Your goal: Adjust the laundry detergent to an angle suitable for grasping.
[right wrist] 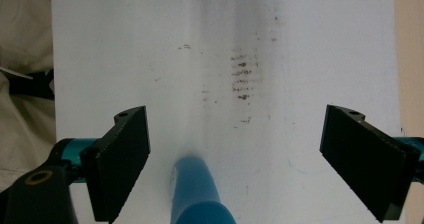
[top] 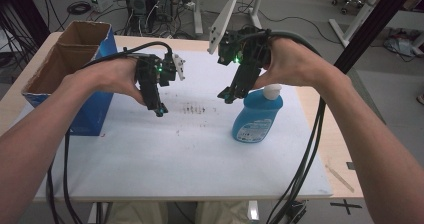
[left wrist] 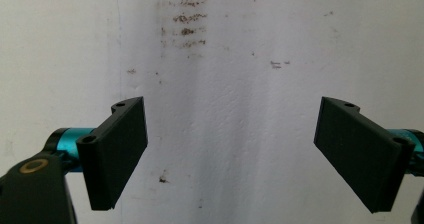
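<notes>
A blue bottle (top: 257,115) with a white cap stands upright on the white mat (top: 165,149), right of centre. My right gripper (top: 227,95) hangs just left of the cap, pointing down and tilted. In the right gripper view its jaws (right wrist: 235,159) stand wide apart, and the bottle's blue body (right wrist: 197,194) rises from the bottom edge between them, touching neither pad. My left gripper (top: 159,109) hovers over the mat left of centre. It is open (left wrist: 232,154), with nothing but the smudged white mat between its jaws.
An open cardboard box (top: 75,59) with blue sides stands at the table's left edge, close to the left forearm. Dark smudges (top: 192,108) mark the mat between the grippers. Cables trail off the front edge. Desks and computer gear stand beyond the table.
</notes>
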{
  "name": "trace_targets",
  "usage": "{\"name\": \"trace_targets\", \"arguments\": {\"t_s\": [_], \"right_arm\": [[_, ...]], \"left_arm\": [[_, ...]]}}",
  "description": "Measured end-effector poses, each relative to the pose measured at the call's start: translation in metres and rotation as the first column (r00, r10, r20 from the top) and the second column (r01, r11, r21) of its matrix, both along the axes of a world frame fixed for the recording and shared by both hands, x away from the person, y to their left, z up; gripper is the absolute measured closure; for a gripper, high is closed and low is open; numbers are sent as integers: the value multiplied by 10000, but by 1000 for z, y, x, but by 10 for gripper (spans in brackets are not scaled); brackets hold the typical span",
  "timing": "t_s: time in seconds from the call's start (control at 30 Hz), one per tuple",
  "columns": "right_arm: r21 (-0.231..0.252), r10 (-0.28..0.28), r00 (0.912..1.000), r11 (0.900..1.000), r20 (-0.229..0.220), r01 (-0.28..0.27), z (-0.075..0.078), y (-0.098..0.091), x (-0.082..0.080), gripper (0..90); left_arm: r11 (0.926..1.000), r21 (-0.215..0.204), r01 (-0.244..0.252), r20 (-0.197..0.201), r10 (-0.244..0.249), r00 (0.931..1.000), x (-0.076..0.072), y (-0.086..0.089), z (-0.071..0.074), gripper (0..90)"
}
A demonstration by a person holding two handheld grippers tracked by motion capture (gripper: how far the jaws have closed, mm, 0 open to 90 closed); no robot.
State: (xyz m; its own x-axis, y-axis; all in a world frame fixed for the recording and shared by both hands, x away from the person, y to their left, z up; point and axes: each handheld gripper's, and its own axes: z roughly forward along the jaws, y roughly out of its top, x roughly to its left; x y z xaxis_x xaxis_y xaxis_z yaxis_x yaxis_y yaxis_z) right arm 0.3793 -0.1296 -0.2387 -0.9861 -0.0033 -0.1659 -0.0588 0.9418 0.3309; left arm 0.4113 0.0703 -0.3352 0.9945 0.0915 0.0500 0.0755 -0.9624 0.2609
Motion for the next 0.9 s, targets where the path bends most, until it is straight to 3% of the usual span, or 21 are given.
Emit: {"name": "trace_targets", "arguments": {"t_s": [0.9], "right_arm": [[-138, 60, 10000, 9999, 3, -60, -2, 5, 1, 118]], "left_arm": [[9997, -259, -35, 269, 42, 9996, -3, 6, 12, 138]]}}
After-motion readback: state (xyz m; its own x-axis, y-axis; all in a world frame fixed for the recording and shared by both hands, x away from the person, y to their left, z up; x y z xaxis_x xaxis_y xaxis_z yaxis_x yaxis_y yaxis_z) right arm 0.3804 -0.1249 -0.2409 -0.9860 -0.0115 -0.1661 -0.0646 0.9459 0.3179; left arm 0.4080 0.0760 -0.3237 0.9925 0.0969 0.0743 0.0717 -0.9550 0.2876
